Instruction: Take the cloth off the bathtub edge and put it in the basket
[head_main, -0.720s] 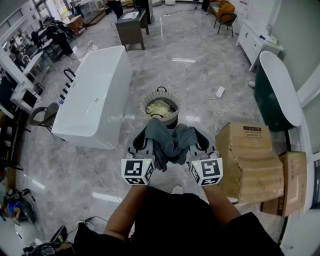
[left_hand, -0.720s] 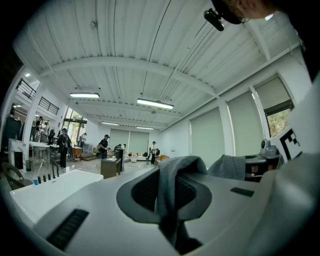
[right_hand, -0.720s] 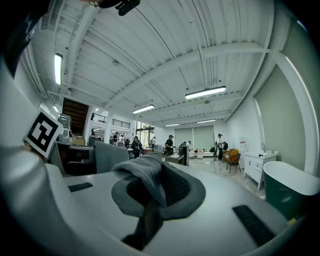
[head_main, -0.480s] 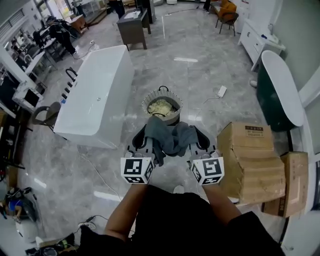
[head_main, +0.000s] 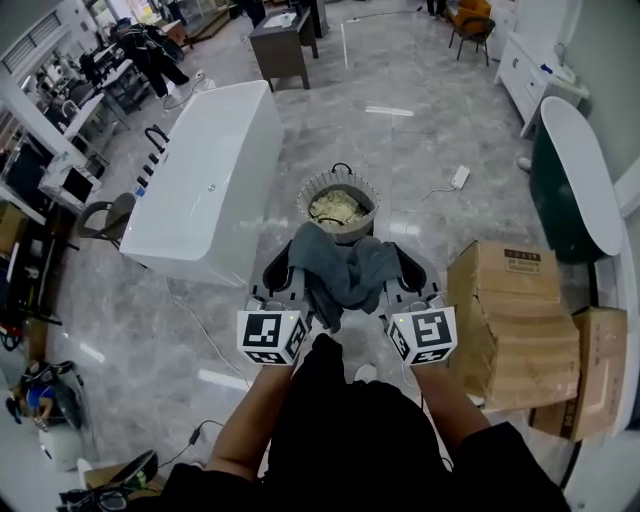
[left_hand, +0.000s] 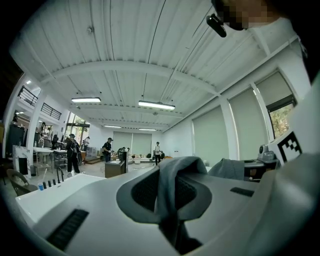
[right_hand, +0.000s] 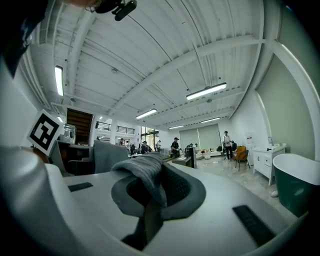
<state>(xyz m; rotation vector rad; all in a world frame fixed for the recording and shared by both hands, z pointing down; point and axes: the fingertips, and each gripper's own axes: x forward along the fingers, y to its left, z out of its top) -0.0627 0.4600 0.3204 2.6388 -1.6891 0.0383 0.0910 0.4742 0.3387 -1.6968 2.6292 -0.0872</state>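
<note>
Cardboard box (head_main: 510, 320) beside 2nd box (head_main: 592, 372); dark green tub (head_main: 548, 205) beyond; power strip (head_main: 460, 177) on floor.

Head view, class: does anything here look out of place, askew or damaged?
Nothing looks spilled. A white power strip lies loose out on the grey marble floor, and the creased brown cardboard box at the right sits skewed.

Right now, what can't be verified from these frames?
- Basket contents: head view, a pale heap, too small to identify.
- Basket's near rim: head view, covered by the cloth.
- Cardboard box label: head view, print too small to read.
- Basket: absent from both gripper views; left hand-held gripper and right hand-held gripper bodies fill the foreground.
</note>
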